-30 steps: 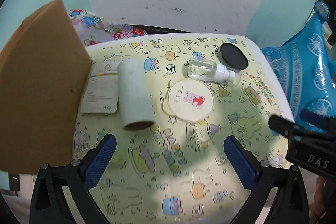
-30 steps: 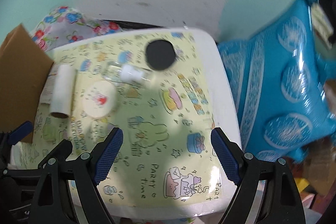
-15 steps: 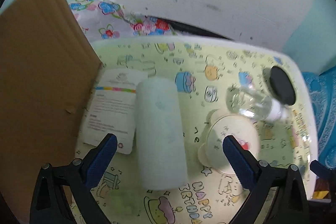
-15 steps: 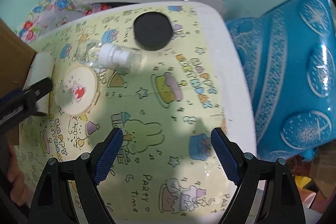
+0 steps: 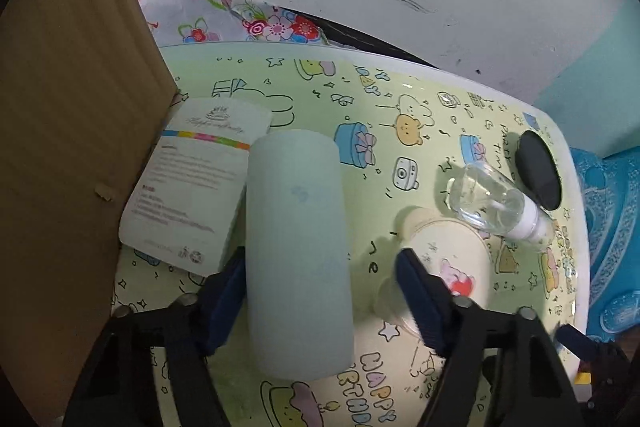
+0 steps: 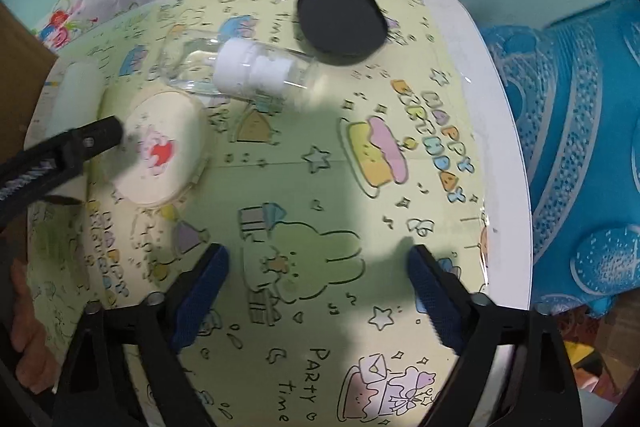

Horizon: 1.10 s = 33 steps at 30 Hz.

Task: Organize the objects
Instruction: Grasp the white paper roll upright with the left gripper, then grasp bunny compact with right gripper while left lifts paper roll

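A pale green roll (image 5: 298,247) lies on the party-print tablecloth, its length running away from me. My left gripper (image 5: 320,259) straddles it with jaws closing. The left pad (image 5: 226,299) sits against the roll's side, and the right pad (image 5: 416,295) stands a gap away. To the right lie a round cream compact (image 5: 452,251) with a bunny print, a clear spray bottle (image 5: 490,203) on its side, and a black oval disc (image 5: 538,175). My right gripper (image 6: 318,255) hovers over bare cloth, its jaws opening with nothing between them. The bottle (image 6: 248,67) and compact (image 6: 160,151) lie ahead to its left.
A cardboard sheet (image 5: 72,147) stands along the left, with a white printed card (image 5: 192,183) lying at its foot. A blue inflatable (image 6: 580,107) crowds the table's right rim (image 6: 504,147). Floral cloth (image 5: 208,3) lies behind the table. A hand (image 6: 24,347) shows at lower left.
My left gripper came forward and down over the roll, and its jaws narrowed around it. My right gripper dropped closer to the table toward the bottle, and its jaws widened a little.
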### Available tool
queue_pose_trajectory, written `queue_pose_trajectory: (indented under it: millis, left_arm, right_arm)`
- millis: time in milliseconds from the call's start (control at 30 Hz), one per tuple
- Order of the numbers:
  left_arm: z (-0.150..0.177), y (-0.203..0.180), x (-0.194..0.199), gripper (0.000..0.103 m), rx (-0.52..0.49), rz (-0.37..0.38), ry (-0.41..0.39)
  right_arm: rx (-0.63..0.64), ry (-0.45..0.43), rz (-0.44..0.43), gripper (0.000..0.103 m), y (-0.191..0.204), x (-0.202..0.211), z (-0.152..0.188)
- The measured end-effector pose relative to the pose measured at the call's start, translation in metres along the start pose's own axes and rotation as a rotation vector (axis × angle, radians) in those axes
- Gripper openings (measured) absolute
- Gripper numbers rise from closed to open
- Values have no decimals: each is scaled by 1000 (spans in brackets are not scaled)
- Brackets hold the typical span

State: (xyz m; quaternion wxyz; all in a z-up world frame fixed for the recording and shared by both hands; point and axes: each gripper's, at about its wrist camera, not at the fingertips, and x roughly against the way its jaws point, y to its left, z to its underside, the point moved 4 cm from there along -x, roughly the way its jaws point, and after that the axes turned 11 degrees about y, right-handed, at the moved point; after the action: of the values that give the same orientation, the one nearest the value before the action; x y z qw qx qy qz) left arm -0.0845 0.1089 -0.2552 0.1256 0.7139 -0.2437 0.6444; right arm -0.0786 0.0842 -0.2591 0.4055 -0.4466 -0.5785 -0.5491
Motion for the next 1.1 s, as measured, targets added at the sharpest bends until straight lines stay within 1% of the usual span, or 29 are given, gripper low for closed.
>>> queue_pose_trajectory:
  millis: [67,100,167,200,300,367,500,567,600,667,733,833,933,967,1100]
  left_arm:
    - [1,-5,3,47,-18,8,-6]
    - [1,-8,4,46,-38,-6,-11]
    - [4,-13,5,45,-68,-43,-27]
    - [5,-14,5,45,-71,-48,-29]
    - [7,-10,4,45,-50,-16,-12]
    - [8,-8,5,45,-44,-9,-6]
    - [16,-8,8,45,-62,-27,-4]
    - [23,-5,14,45,-64,-31,-9]
    - [25,-3,17,45,-63,-34,-14]
    - [29,3,26,45,-63,-38,-17]
    - [35,9,32,45,-63,-46,-10]
    - [43,24,37,45,-40,-52,-1]
    - [49,42,41,45,5,-31,13]
    - [50,46,43,45,14,-29,13]
    - [55,56,51,45,16,-43,3]
  right_arm:
    - [-3,7,4,103,0,-2,1]
    - [-1,5,4,103,0,-4,1]
    - [3,-4,4,103,0,-6,3]
    - [4,-11,4,103,0,-7,4]
    - [7,-25,5,103,2,-10,6]
    - [9,-25,4,103,3,-13,7]
    - [5,2,3,103,5,-14,6]
    - [18,-9,-9,103,13,-9,1]
    - [36,-27,-14,103,19,-3,-6]
    - [89,-56,-12,103,33,3,-9]
    - [152,-74,5,103,52,5,-14]
    - [226,-73,14,103,79,2,-23]
    - [302,-76,43,103,107,-4,-26]
    - [320,-78,39,103,113,-5,-29]
    - [416,-100,64,103,141,-10,-33]
